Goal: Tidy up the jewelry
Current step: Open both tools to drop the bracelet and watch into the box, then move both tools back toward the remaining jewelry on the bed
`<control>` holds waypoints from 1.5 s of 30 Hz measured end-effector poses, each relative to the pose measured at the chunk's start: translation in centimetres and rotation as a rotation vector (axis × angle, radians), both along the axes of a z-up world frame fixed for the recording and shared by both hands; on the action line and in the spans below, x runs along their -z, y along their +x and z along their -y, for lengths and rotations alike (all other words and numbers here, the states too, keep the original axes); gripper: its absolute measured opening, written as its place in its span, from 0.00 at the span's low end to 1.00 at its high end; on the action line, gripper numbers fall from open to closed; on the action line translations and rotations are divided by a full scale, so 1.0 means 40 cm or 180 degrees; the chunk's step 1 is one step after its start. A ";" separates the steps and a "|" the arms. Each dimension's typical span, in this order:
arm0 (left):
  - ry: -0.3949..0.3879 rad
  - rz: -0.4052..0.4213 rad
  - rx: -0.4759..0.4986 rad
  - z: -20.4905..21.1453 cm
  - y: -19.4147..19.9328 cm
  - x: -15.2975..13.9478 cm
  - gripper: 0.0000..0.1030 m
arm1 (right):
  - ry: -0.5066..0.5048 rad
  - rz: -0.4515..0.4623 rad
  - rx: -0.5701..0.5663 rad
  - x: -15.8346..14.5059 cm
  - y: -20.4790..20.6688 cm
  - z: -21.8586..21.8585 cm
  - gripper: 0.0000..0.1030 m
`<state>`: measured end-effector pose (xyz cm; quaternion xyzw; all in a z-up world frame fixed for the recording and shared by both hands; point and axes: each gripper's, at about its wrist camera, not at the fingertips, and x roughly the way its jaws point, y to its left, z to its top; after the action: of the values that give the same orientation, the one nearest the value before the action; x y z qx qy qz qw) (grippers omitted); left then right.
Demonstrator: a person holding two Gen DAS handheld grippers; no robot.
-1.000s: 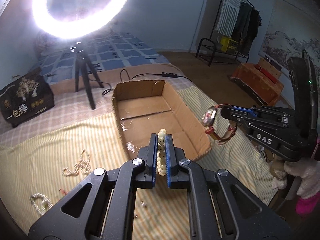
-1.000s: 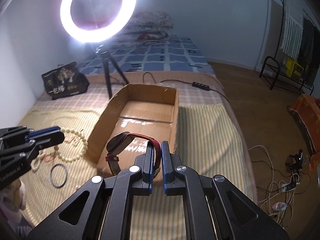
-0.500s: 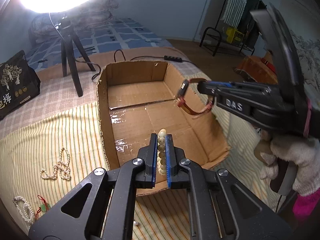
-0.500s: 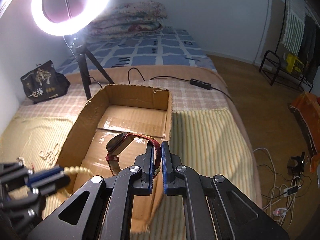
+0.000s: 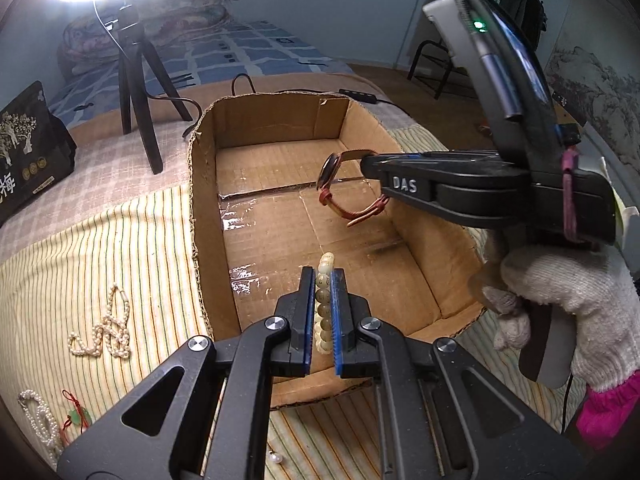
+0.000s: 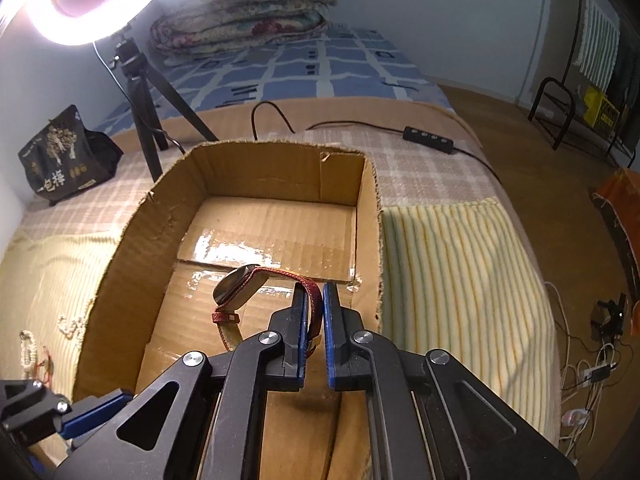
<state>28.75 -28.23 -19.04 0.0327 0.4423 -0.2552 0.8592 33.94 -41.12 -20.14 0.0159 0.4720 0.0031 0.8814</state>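
An open cardboard box (image 5: 198,200) lies on the striped bedspread. My left gripper (image 5: 323,276) hangs over the box's near end, shut on a bracelet of pale beads (image 5: 324,304) that stands up between its blue pads. My right gripper (image 5: 366,158), held by a gloved hand, reaches in over the right wall. It is shut on the red strap of a wristwatch (image 5: 332,172). In the right wrist view the right gripper (image 6: 314,294) grips that strap, and the watch (image 6: 240,286) hangs just above the taped box floor (image 6: 260,220). The left gripper (image 6: 120,396) shows at the lower left.
Pearl strands (image 5: 106,332) (image 5: 38,420), a red-corded charm (image 5: 76,416) and a loose pearl (image 5: 276,458) lie on the cloth left of the box. A ring-light tripod (image 5: 136,92), a black bag (image 5: 28,152) and a power strip (image 6: 428,138) sit behind it.
Both grippers have sunk and come forward over the box. The right one carried the watch from outside the right wall to above the box floor. Both grips are unchanged.
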 end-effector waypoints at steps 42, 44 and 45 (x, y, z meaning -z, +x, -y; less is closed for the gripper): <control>0.0084 0.0546 -0.0385 -0.293 -0.135 -0.188 0.37 | -0.0084 0.0573 0.0059 -0.239 -0.214 -0.021 0.53; 0.0123 0.0586 -0.0431 -0.335 -0.149 -0.192 0.37 | -0.0129 0.0613 0.0023 -0.248 -0.233 -0.033 0.55; 0.0130 0.0597 -0.0452 -0.359 -0.154 -0.193 0.37 | -0.0143 0.0624 0.0009 -0.250 -0.239 -0.037 0.57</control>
<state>22.60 -13.87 -11.31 0.0425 0.3663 -0.1804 0.9119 24.37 -39.63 -10.14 -0.0035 0.3834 -0.0072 0.9235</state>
